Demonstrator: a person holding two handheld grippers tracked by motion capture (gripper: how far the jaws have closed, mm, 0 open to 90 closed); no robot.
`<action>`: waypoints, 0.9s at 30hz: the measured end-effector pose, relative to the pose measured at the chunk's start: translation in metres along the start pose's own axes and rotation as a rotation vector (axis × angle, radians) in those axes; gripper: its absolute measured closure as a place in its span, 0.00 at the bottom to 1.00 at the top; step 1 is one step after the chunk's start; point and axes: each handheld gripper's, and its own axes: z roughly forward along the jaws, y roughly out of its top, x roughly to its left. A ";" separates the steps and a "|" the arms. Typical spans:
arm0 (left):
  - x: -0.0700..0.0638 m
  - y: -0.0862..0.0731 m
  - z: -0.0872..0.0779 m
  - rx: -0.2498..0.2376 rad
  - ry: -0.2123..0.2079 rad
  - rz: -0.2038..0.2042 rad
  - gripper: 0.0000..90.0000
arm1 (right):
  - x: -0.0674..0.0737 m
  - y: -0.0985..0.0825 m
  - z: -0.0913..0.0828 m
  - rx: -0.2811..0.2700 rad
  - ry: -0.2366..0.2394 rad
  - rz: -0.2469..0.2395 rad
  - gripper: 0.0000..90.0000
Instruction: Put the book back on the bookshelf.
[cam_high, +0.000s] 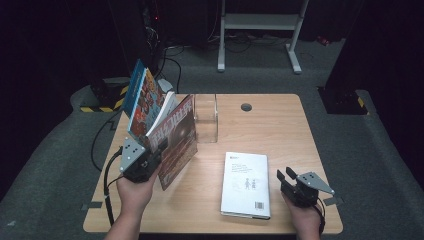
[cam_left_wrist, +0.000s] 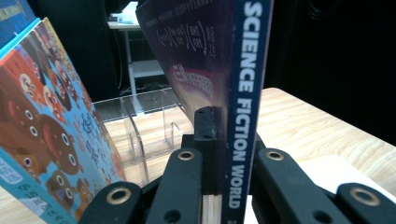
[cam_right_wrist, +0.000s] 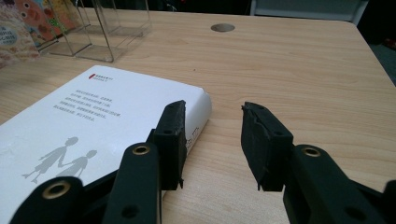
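Gripper (cam_high: 159, 148) on the left is seen clamped on the spine of the Science Fiction World magazine (cam_left_wrist: 243, 116), which is held upright above the worktop (cam_high: 280, 125), just beside the leaning picture books (cam_high: 145, 97) and the clear acrylic stand (cam_high: 206, 117), probably so it can be slotted in. A white book (cam_high: 246, 184) is left flat near the front edge. The right gripper (cam_right_wrist: 212, 140) rests beside it, parted and empty, hand low.

Back-left corner crowded: leaning picture books (cam_high: 144, 97) and clear stand (cam_high: 206, 118) block the way; raised magazine (cam_high: 176, 137) screens them. White book (cam_high: 246, 184) lies flat front-centre; bare table (cam_high: 280, 125) at right gives open passage.
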 end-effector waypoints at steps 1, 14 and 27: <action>0.001 0.000 0.002 0.003 0.009 -0.007 0.93 | 0.000 0.000 0.000 -0.001 -0.002 0.000 0.67; 0.007 0.006 0.022 0.002 0.077 0.000 0.93 | 0.000 0.000 0.000 -0.010 0.007 0.007 0.67; 0.009 0.012 0.036 -0.007 0.122 -0.006 0.93 | 0.001 0.001 -0.001 -0.011 0.007 0.004 0.67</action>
